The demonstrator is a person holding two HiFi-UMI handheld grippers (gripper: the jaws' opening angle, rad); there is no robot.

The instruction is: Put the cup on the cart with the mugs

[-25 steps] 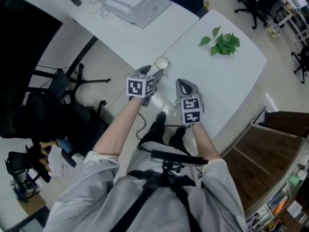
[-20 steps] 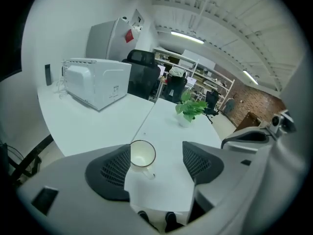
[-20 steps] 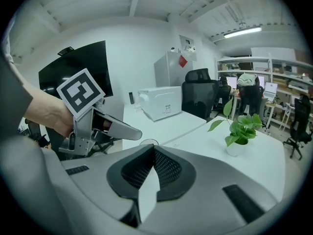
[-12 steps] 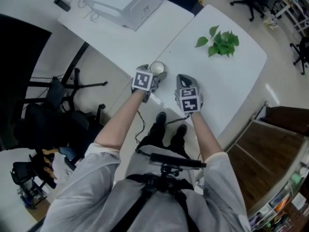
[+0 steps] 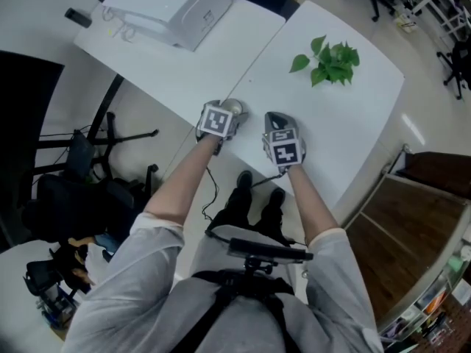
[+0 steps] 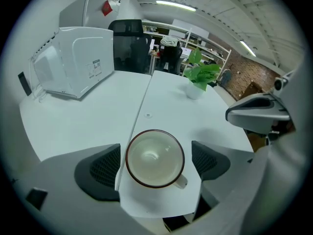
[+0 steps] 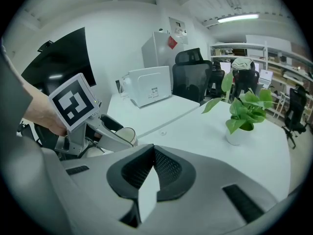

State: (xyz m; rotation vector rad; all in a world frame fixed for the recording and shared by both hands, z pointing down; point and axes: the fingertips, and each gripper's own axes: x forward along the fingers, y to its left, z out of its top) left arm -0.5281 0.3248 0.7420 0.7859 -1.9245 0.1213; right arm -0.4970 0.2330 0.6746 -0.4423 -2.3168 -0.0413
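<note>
1 round, glossy cup (image 6: 155,158) on smooth tabletop (image 6: 195,116).

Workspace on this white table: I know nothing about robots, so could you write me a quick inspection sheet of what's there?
Surface: white table, two tops butted together.
Job's things: cup upright near the table's edge; cart and mugs not seen.
Clutter: potted plant; white boxy machine.
Grippers: left gripper open, jaws have just been opening, cup between them, untouched; right gripper shut, empty.
Cables: thin cable on the floor below.
Surroundings: office chair behind the table.
</note>
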